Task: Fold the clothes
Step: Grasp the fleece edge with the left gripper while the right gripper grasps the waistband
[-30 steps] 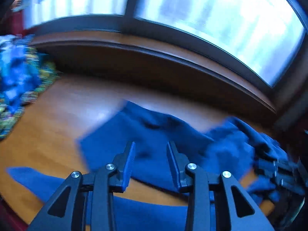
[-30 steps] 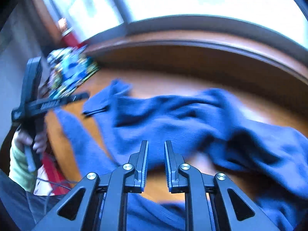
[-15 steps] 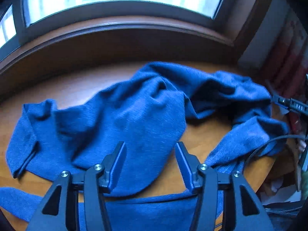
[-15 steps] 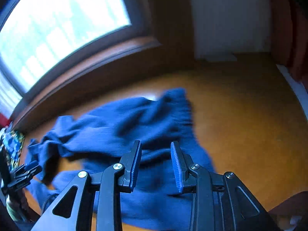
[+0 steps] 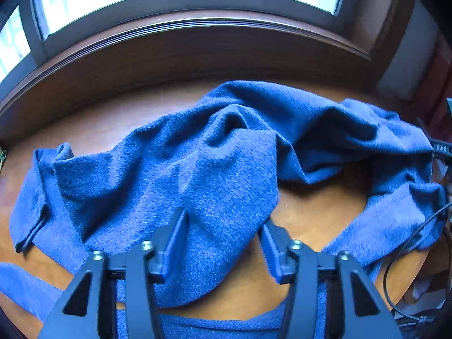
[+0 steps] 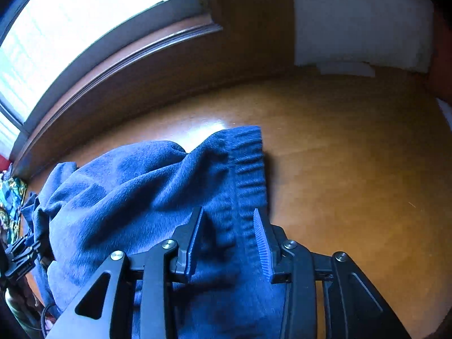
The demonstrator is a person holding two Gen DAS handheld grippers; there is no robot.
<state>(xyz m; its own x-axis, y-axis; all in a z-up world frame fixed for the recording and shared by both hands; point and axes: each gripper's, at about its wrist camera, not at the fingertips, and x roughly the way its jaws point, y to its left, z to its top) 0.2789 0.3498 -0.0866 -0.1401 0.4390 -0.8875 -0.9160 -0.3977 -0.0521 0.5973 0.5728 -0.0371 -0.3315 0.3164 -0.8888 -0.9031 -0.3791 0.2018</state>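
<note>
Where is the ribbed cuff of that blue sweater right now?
In the right wrist view, the ribbed cuff lies on the wooden table, just ahead of the open right gripper, toward the window sill.

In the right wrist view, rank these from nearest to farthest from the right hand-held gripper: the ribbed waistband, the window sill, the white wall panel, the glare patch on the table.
1. ribbed waistband: its near stretch lies between the open fingers of the right hand-held gripper.
2. glare patch: on the table, just beyond the cloth.
3. window sill: upper left, behind the table.
4. white wall panel: upper right; not clearly farther than the sill.
</note>
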